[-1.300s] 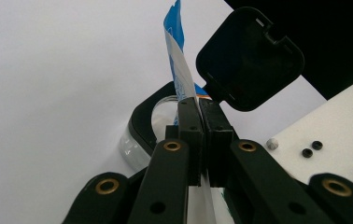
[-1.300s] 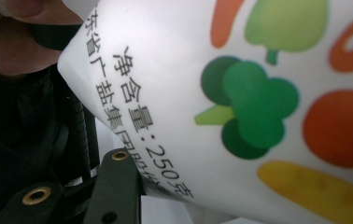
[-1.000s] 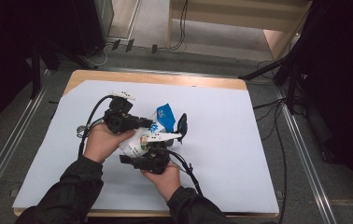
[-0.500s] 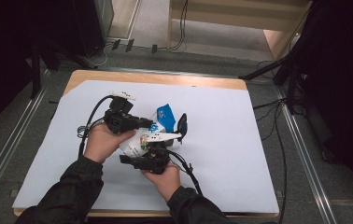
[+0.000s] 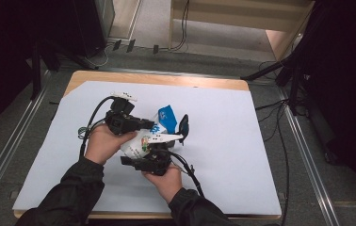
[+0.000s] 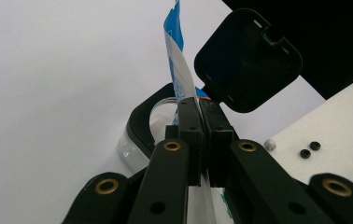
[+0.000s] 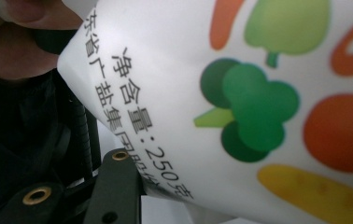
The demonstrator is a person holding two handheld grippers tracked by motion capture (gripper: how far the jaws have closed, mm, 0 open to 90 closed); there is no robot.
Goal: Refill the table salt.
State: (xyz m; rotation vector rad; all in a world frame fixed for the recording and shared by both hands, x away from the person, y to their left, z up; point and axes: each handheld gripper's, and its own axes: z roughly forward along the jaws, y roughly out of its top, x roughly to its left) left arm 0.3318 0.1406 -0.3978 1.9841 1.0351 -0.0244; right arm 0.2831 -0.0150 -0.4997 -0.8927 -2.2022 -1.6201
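A white salt bag (image 5: 137, 144) with vegetable pictures and a blue top (image 5: 167, 115) is held above the table between both hands. My left gripper (image 5: 150, 126) is shut on the bag's thin upper edge (image 6: 177, 60); its jaws pinch the film flat. My right gripper (image 5: 151, 151) comes from below and grips the bag's printed body (image 7: 240, 93), which bulges over one black finger (image 7: 114, 186). Just beyond the bag stands a clear jar (image 6: 139, 126) with a black rim, its hinged black lid (image 6: 249, 60) flipped open. In the high view that lid (image 5: 184, 125) sticks up right of the bag.
A pale sheet covers the wooden table (image 5: 242, 155), with free room on its right half and front left. Metal rails run along both sides. Cables (image 5: 191, 175) trail from the grippers over the sheet. The right gripper's white plate (image 6: 333, 135) sits close by the left jaws.
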